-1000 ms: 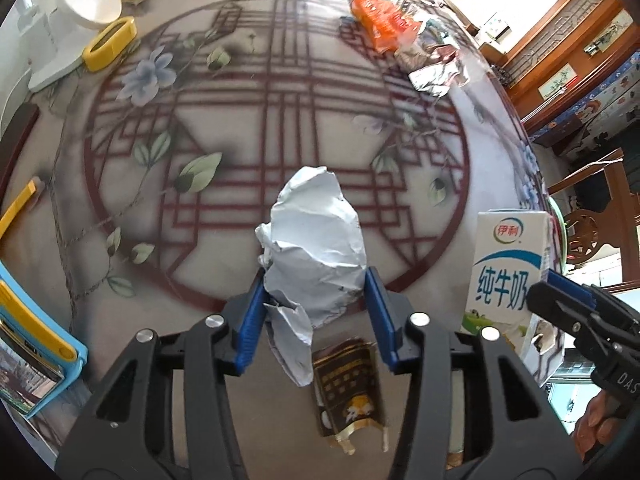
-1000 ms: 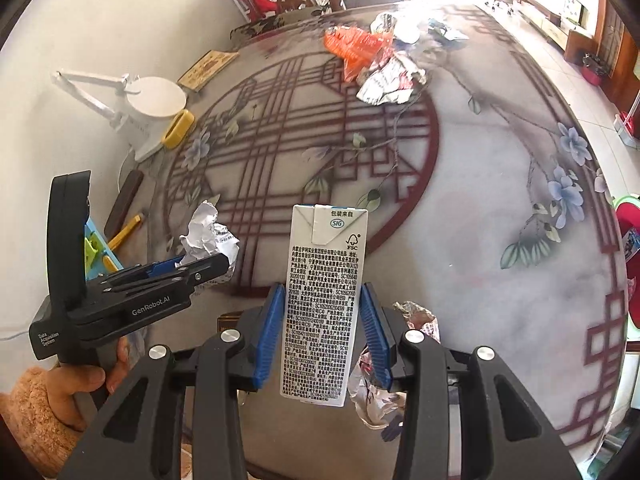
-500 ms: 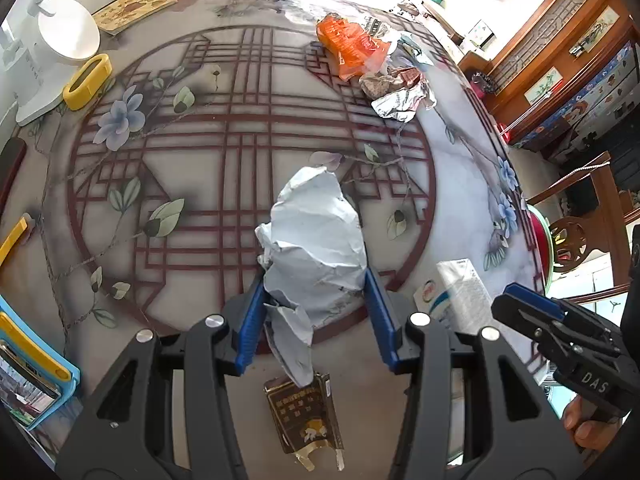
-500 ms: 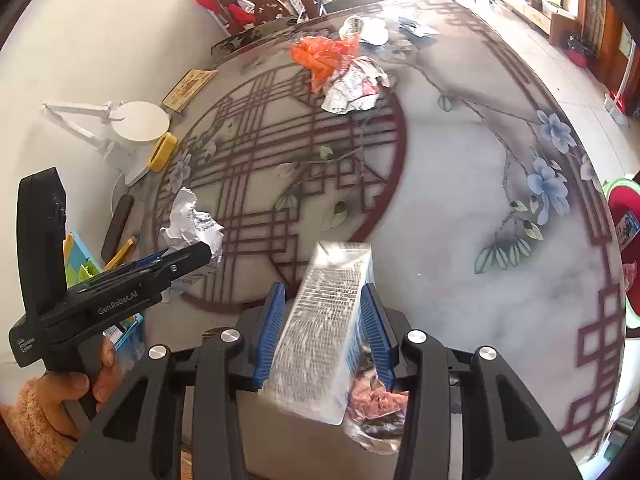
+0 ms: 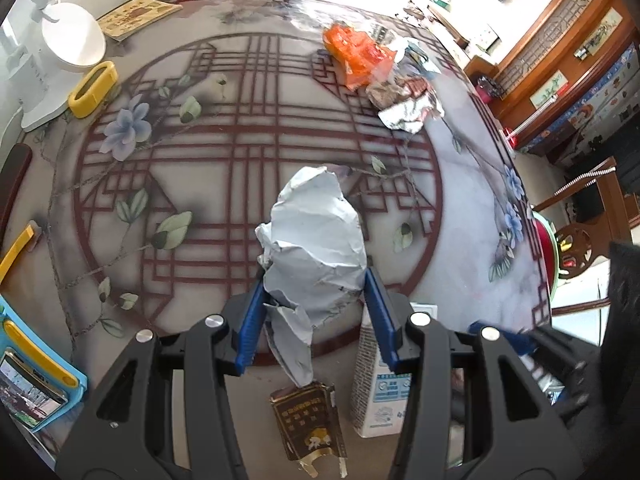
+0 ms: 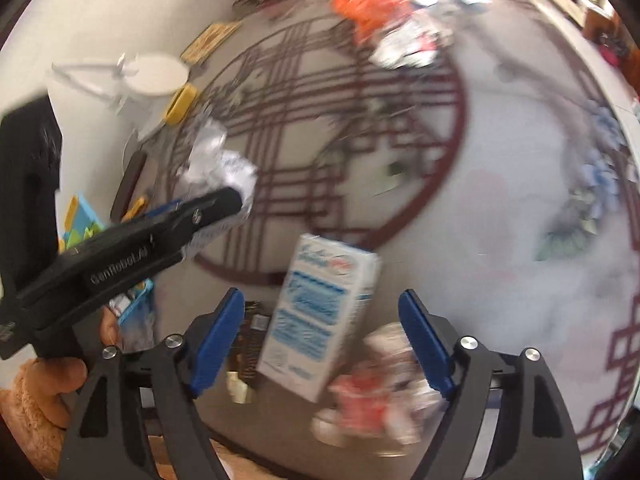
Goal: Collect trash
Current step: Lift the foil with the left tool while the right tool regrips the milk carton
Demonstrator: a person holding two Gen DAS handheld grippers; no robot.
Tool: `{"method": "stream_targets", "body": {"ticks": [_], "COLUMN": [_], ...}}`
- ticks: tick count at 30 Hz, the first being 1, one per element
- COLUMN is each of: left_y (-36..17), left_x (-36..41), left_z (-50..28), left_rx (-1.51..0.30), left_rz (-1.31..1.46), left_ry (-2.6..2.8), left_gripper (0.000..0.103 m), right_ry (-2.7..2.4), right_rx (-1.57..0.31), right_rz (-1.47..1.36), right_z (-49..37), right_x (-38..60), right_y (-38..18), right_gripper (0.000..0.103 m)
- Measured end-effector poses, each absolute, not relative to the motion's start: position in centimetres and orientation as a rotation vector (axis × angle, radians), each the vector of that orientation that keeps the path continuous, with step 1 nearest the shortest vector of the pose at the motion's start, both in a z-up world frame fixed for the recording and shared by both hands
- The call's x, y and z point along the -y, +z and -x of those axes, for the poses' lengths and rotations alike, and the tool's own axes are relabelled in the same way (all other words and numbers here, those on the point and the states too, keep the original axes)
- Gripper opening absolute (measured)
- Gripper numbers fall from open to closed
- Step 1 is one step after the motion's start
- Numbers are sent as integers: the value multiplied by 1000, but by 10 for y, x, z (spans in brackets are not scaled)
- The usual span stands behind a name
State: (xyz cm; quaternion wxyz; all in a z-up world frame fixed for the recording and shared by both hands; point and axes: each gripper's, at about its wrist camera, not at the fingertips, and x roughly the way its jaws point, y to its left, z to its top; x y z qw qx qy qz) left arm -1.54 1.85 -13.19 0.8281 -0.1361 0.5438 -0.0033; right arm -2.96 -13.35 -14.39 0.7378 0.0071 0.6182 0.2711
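My left gripper is shut on a crumpled white paper, held above the patterned round table. The right wrist view shows it from the side, paper at its tip. My right gripper has its jaws opening. A white and blue milk carton tilts between them, touching neither pad. The left wrist view shows that carton by the table's near edge, beside a brown wrapper. A red and white wrapper lies blurred under the right jaws.
An orange bag and foil wrappers lie at the far right of the table. A white lamp base, yellow holder and booklet sit far left. A blue phone stand is near left. A wooden chair stands beyond the right edge.
The right jaws have spread and let go of the milk carton, which has tipped over and dropped toward the near table edge. The left gripper still holds the paper.
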Motion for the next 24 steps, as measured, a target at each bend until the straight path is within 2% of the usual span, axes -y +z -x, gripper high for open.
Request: {"method": "stream_targets", "body": {"ticks": [8, 9, 10, 11, 15, 24], "left_y": [-125, -125, -124, -124, -121, -115], "left_x": [-42, -45, -47, -49, -53, -41], "left_z": [21, 21, 22, 22, 20, 15], "left_rx": [-1120, -1117, -1114, -1111, -1097, -1085], "left_rz": [326, 331, 335, 340, 353, 347], "left_ry": [50, 56, 60, 65, 70, 32], "left_gripper": [46, 46, 46, 46, 46, 46], "right_ry": [574, 571, 569, 572, 577, 516], "right_rx": [-1401, -1403, -1403, -1403, -1350, -1178], "right_rz": [218, 225, 222, 211, 127, -90], "right_z": [40, 40, 39, 38, 31, 5], "right_x": [91, 91, 91, 92, 105, 155], "right_y": [-175, -177, -179, -179, -161, -99], "right_gripper": [79, 78, 67, 63, 60, 59]}}
